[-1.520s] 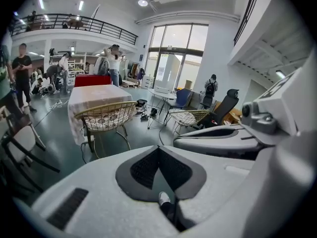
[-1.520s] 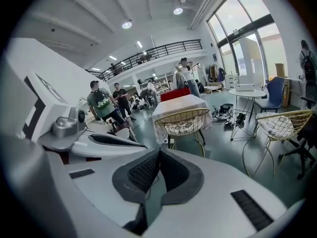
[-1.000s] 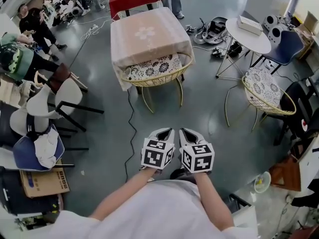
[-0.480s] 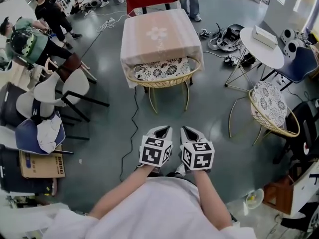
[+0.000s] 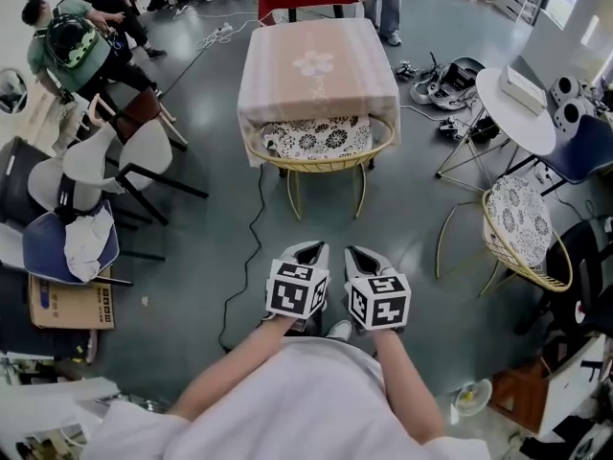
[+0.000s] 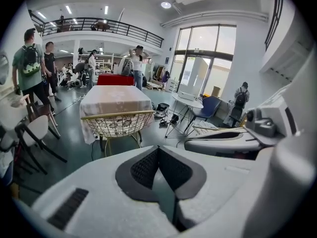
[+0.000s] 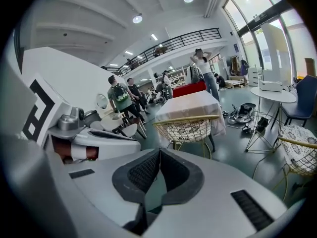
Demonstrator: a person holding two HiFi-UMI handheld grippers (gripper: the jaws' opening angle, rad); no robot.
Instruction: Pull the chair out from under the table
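Two grippers are held side by side low in the head view, the left gripper (image 5: 310,249) and the right gripper (image 5: 356,253). The jaws of each are brought fully together, with nothing between them. Both are pointed up the picture toward the chair (image 5: 319,142), from which they are well apart, with grey floor (image 5: 402,209) between.

The chair, a wire basket seat on thin gold legs with a patterned cushion, is tucked in at the near edge of the counter (image 5: 318,56). Its seat is partly overhung by the pink cloth (image 5: 287,113). The curved back rim is turned toward the person and lies across the picture; the front is pointed away, under the counter. The counter's long axis is seen running away from the person, in line with the chair. A black cable (image 5: 251,247) is laid on the floor beside the chair's left legs. A second chair (image 5: 522,220) of the same kind is stood well off to the right.
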